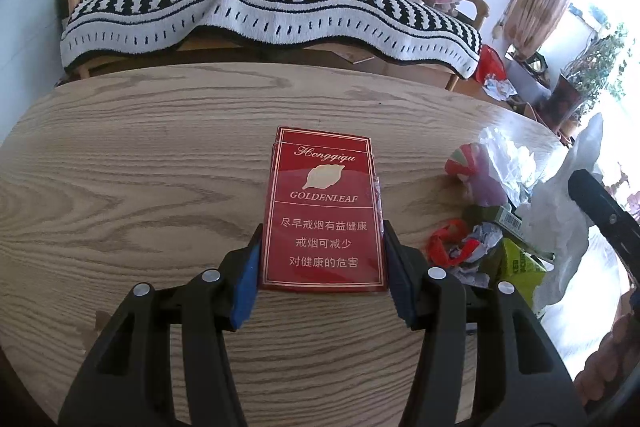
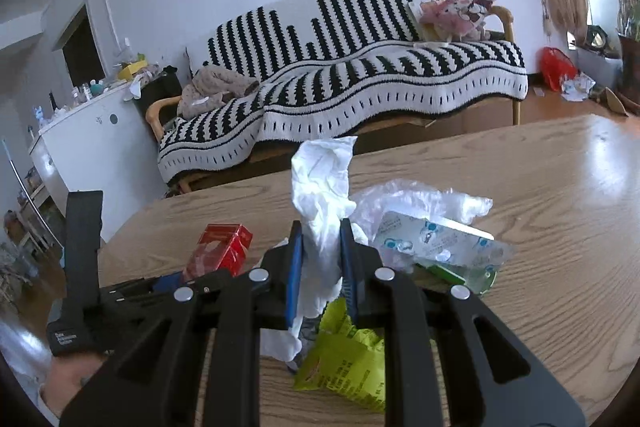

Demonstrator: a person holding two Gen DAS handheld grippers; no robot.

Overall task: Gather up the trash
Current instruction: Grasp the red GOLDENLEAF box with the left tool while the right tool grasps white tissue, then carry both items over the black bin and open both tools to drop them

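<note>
Red and flat, the cigarette pack (image 1: 323,211) sits clamped by its long edges between our left gripper (image 1: 322,255) pads, level over the wooden table (image 1: 140,167), so we judge it ready to carry. Our right gripper (image 2: 320,259) pinches a white plastic bag (image 2: 322,195) at its neck, narrow jaws keeping it upright beside the trash pile: a green wrapper (image 2: 344,359), clear film (image 2: 420,203) and a tissue packet (image 2: 436,243).
</note>
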